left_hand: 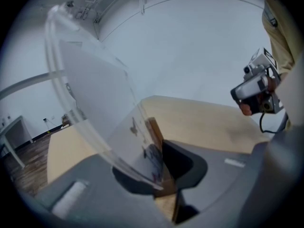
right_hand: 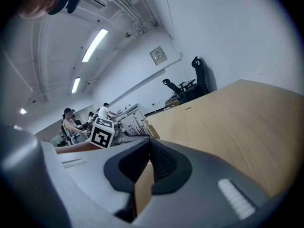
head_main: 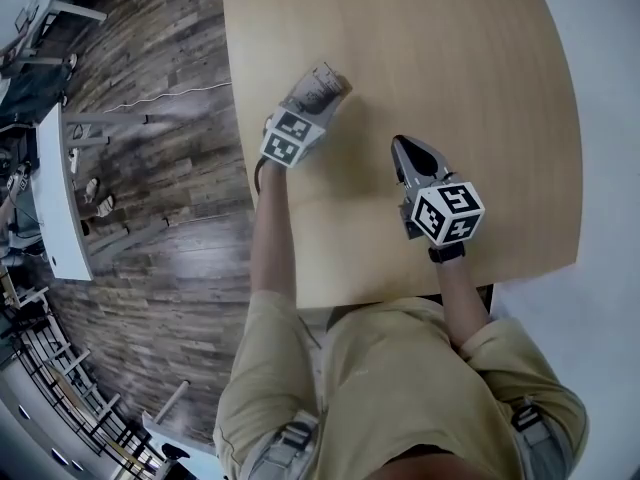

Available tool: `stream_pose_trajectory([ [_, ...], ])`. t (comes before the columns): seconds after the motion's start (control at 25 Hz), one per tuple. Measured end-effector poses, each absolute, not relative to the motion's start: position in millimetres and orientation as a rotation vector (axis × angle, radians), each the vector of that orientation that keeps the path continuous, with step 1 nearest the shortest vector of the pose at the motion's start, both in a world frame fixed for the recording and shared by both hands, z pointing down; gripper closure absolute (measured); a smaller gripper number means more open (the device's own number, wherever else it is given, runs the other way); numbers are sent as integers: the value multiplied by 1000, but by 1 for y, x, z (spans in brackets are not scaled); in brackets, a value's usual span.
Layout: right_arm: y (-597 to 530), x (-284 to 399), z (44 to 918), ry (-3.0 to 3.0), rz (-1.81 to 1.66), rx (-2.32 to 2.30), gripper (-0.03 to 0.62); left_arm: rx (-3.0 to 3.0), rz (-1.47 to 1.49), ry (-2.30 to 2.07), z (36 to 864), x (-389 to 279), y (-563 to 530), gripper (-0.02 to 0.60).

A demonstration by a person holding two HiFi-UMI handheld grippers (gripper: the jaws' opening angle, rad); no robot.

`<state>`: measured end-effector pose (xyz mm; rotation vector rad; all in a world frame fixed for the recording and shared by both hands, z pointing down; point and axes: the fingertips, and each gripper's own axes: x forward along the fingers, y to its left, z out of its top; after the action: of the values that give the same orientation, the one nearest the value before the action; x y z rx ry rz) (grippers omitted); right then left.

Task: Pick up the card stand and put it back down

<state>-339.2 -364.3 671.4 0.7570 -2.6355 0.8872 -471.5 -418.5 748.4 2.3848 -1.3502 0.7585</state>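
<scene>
Acrylic, clear and thin, the card stand sits pinched by its lower edge in my left tongs, pale wooden table beyond. I judge it light, stiff, slippery. My right tongs are pressed together, empty.

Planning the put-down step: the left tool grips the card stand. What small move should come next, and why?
Probably lower the left tool gently to the table: its jaws are shut on the tilted card stand, which seems clear of it, and the right tool is shut and empty.
</scene>
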Motion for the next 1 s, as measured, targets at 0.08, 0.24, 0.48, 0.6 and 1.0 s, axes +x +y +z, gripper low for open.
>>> stream_pose_trajectory([
  [0.08,-353,-337,653,-2649,881,761,591,2373,716,-1382,722,-469,-406,523],
  [0.24,-332,-340,613,-2709,826,751,591,2321,679,-1492,670,-474,-383,523],
  [0.48,-296,-336,553,-2809,685,742,591,2238,646,-1649,604,-474,-331,523],
  [0.6,-273,-331,523,-2843,546,745,591,2152,624,-1767,562,-467,-294,523],
  [1.0,-200,-320,435,-2951,292,765,591,1947,463,-2111,443,-431,-167,522],
])
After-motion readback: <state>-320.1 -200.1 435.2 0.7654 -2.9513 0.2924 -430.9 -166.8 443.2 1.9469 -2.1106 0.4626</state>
